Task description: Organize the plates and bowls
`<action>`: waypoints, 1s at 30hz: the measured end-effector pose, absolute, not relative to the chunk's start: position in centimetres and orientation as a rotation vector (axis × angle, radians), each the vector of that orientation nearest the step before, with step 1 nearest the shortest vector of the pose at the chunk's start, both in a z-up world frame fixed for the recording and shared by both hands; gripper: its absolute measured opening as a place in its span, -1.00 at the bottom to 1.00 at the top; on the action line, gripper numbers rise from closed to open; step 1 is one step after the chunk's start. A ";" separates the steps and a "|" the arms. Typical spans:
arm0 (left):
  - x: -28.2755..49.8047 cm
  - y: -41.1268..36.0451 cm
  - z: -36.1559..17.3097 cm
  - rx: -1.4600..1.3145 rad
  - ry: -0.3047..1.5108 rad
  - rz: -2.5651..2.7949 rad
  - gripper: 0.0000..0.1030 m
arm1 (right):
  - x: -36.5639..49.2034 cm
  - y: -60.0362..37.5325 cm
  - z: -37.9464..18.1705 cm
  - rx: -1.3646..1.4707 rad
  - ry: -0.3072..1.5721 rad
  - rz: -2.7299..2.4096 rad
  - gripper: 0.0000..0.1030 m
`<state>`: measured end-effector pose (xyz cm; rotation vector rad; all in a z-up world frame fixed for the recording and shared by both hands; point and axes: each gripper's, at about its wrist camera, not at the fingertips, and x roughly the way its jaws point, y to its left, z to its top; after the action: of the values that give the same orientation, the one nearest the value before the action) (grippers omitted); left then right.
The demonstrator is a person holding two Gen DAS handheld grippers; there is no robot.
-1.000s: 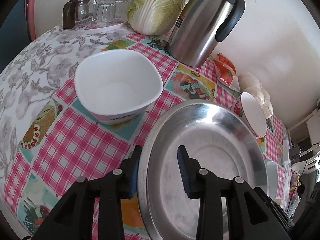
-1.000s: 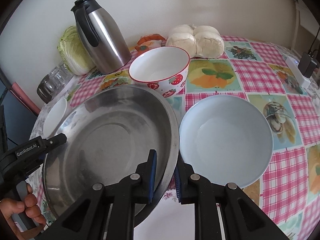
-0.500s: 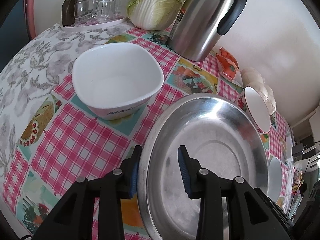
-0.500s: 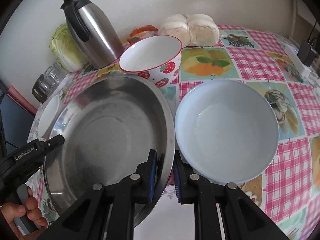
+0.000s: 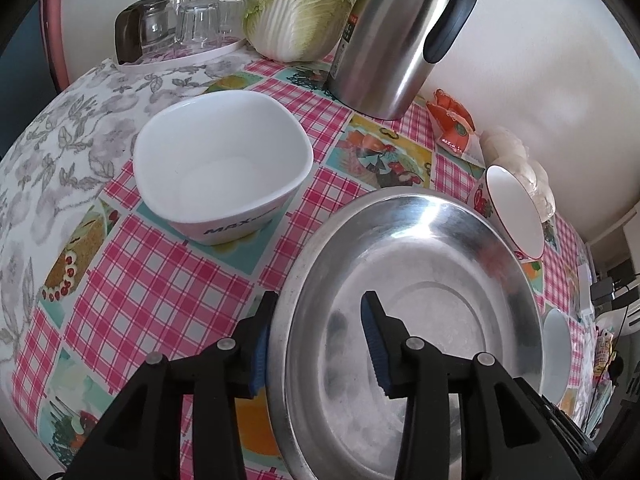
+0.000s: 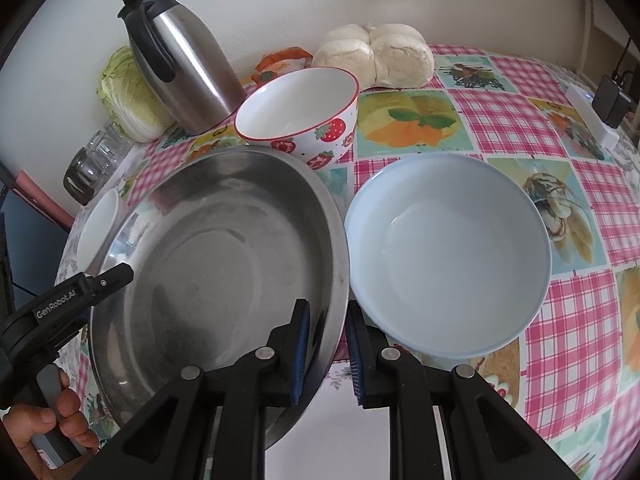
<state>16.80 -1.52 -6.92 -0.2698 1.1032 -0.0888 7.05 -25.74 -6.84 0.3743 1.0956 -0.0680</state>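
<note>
The left gripper (image 5: 318, 338) straddles the near-left rim of the steel basin (image 5: 416, 320), 1 finger outside the wall and 1 inside over the floor, with a clear gap on the inner side, so it stands spread rather than clamped. The right gripper (image 6: 327, 350) brackets the basin's (image 6: 216, 256) near-right rim, its 2 blue pads close on either side of the wall; whether they actually pinch the metal I cannot tell. Just right of that rim, touching or nearly so, sits the pale blue bowl (image 6: 448, 252) on the checked tablecloth (image 6: 520, 108). Left of the basin stands the white square bowl (image 5: 222, 164). Beyond it is the strawberry bowl (image 6: 298, 110), then the steel thermos (image 6: 180, 60), cabbage (image 5: 300, 4) and bread rolls (image 6: 376, 54) near the wall.
</note>
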 end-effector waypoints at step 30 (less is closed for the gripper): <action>17.3 -1.6 -5.5 -0.178 1.127 -0.040 0.32 | 7.0 -24.7 -6.5 0.347 1.123 -0.044 0.32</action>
<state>17.27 -1.56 -5.54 -0.1784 1.1273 -0.0398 6.95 -24.71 -6.46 0.3465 1.1227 -0.0436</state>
